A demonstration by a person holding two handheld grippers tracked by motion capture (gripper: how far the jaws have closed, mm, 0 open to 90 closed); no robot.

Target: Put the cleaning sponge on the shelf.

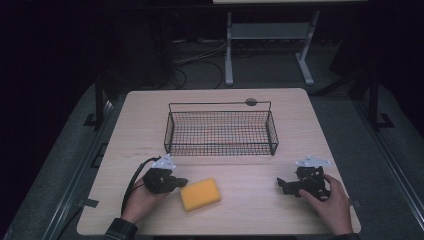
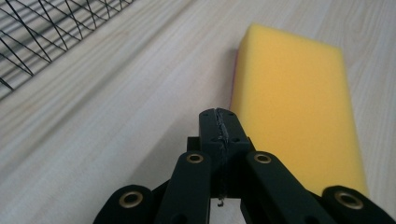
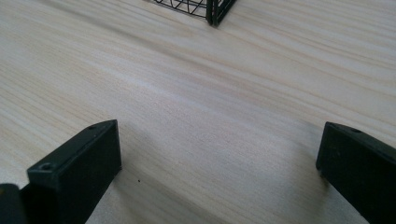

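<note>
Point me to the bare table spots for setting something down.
Free: the table between the sponge and the right gripper; the strips left and right of the basket; the band between the basket and the sponge. Crowded: front left, where the left gripper sits right beside the sponge.

The room is dim, almost black along the far side; light falls mainly on the pale wood-grain table [image 1: 300, 115], well ahead of where the grippers rest; grey floor [image 1: 60, 165] flanks it on both sides, carpet-like from here; beyond the table's far edge stands a white metal desk frame [image 1: 305, 62], two legs and a crossbar under a light top; dark cables [image 1: 200, 67] loop across the floor beside it; black upright posts [image 1: 99, 102] stand at the table's left and right.
</note>
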